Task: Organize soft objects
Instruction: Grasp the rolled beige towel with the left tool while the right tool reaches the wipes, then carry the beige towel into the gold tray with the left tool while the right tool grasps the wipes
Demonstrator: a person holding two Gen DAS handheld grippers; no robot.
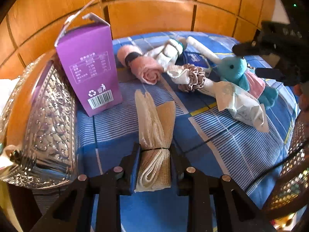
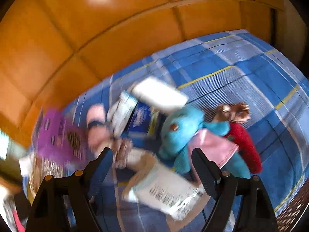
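A beige mesh cloth (image 1: 154, 127), folded and tied into a bundle, lies on the blue plaid bedsheet (image 1: 222, 145). My left gripper (image 1: 154, 150) is shut on its near end, with a pad pressed against each side. Farther back lie a rolled pink towel (image 1: 143, 67), a brown scrunchie (image 1: 193, 77), a blue plush rabbit (image 1: 235, 67) and a white soft packet (image 1: 241, 104). The right wrist view is blurred. There my right gripper (image 2: 151, 150) stands open above the white packet (image 2: 170, 191), with the plush rabbit (image 2: 181, 127) just beyond its right finger and nothing held.
A purple carton (image 1: 87, 67) stands upright at the left with its top flap open. Beside it is a silver embossed container (image 1: 48, 116). A woven basket (image 1: 293, 164) sits at the right edge. A wooden headboard (image 1: 154, 9) closes the back. A red soft item (image 2: 245, 143) lies behind the rabbit.
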